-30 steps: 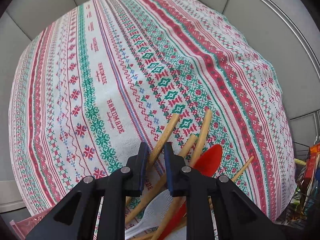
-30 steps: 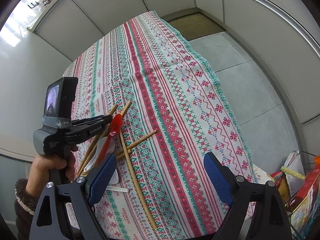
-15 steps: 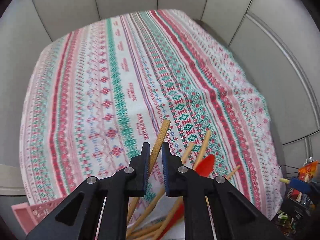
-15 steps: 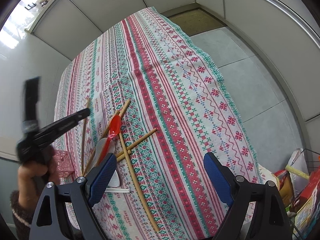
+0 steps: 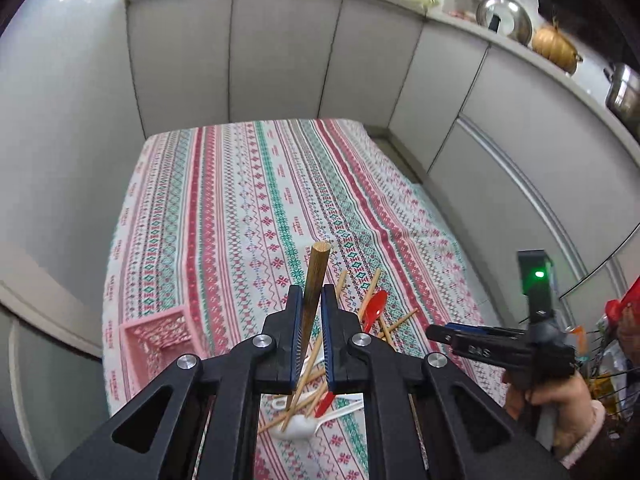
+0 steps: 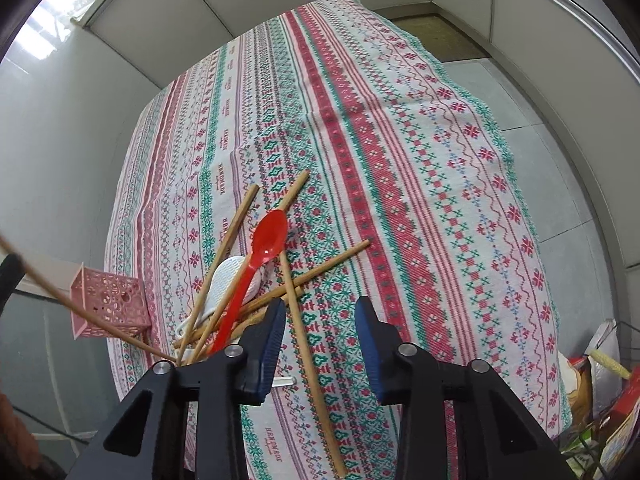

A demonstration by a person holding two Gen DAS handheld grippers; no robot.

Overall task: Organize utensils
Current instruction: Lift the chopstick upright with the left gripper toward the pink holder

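My left gripper (image 5: 308, 294) is shut on a wooden chopstick (image 5: 314, 284) and holds it lifted above the table, tip pointing up and away. The same chopstick (image 6: 80, 312) crosses the left of the right wrist view. A pile of wooden chopsticks (image 6: 296, 280), a red plastic spoon (image 6: 260, 256) and a white plastic spoon (image 6: 226, 284) lies on the patterned tablecloth (image 6: 380, 140). My right gripper (image 6: 320, 312) is open and empty, just above the near side of the pile. A pink perforated basket (image 6: 110, 306) stands left of the pile; it also shows in the left wrist view (image 5: 160, 338).
Grey cabinet panels (image 5: 280, 60) close in the table's far and left sides. Pots and jars (image 5: 556, 44) sit on a ledge above. A wire rack with packets (image 6: 600, 400) stands off the table's right near corner. The floor (image 6: 560, 92) lies to the right.
My left gripper has lifted the chopstick out of the pile and tilted up, bringing the basket into view. My right gripper has moved down towards the pile and its jaws have narrowed.
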